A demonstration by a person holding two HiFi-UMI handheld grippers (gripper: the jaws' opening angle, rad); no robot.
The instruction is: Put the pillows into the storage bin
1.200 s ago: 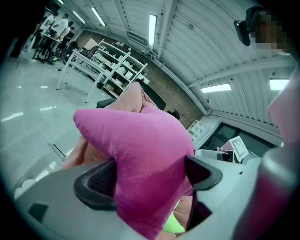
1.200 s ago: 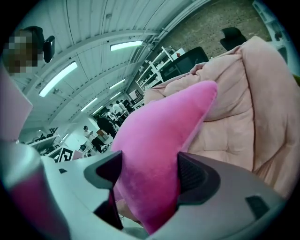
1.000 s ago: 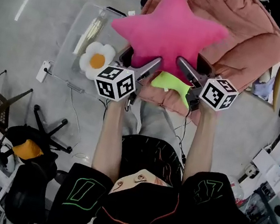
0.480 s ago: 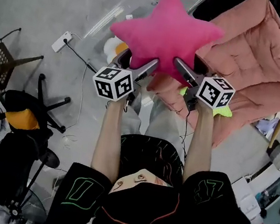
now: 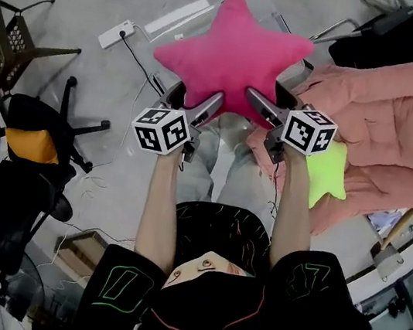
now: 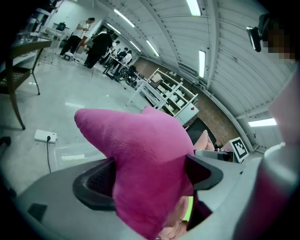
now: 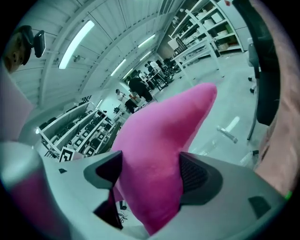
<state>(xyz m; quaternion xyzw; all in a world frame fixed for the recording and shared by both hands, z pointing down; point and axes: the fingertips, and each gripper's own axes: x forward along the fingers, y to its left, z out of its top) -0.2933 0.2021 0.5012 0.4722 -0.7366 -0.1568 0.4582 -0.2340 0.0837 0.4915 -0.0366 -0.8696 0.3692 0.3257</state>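
The left gripper (image 5: 194, 98) and right gripper (image 5: 272, 101) each pinch the pink star pillow (image 5: 229, 53), which should be centred over the storage bin (image 6: 70, 152) before both let go.

Your right gripper (image 7: 149, 174) has both jaws pressed into one arm of the pink star pillow (image 7: 164, 126), whose tip points up and right. Behind it, shelving racks (image 7: 206, 28) and people (image 7: 139, 89) stand far across the floor.
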